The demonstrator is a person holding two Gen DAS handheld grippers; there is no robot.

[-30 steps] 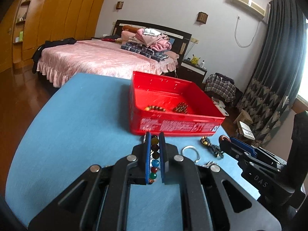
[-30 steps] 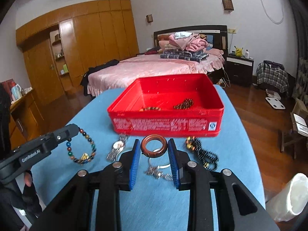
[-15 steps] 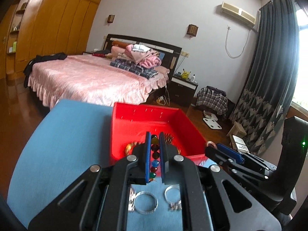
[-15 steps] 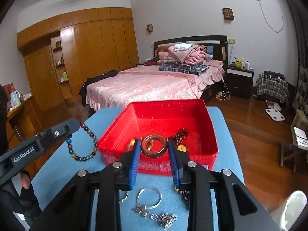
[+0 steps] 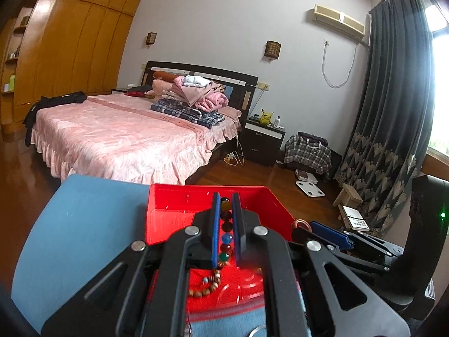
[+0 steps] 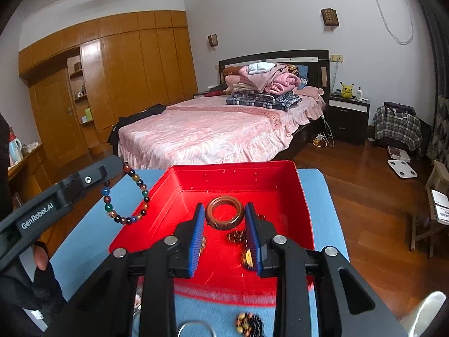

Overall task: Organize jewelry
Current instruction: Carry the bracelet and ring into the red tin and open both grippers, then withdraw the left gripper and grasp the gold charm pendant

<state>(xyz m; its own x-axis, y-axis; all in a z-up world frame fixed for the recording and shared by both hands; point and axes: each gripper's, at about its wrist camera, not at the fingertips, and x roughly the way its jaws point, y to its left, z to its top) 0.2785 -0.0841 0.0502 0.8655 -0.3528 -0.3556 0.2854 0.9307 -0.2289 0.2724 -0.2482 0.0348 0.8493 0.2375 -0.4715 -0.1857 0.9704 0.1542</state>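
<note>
Brown wooden ring (image 6: pixel 224 215) sat pinched in my right gripper (image 6: pixel 225 236) above the red plastic bin (image 6: pixel 280 174); my left gripper (image 5: pixel 225 231) clamped the multicoloured bead bracelet (image 6: pixel 126 196) beside it. Next, I judged, both needed releasing inside.

Silver ring (image 6: pixel 193 329) and blurred dark bead bracelet (image 6: pixel 249 323) are cut off by the bottom edge

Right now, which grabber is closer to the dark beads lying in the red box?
Right. The right gripper, holding the brown ring, hovers just above the dark beads. The left gripper hangs beside the red box.
</note>
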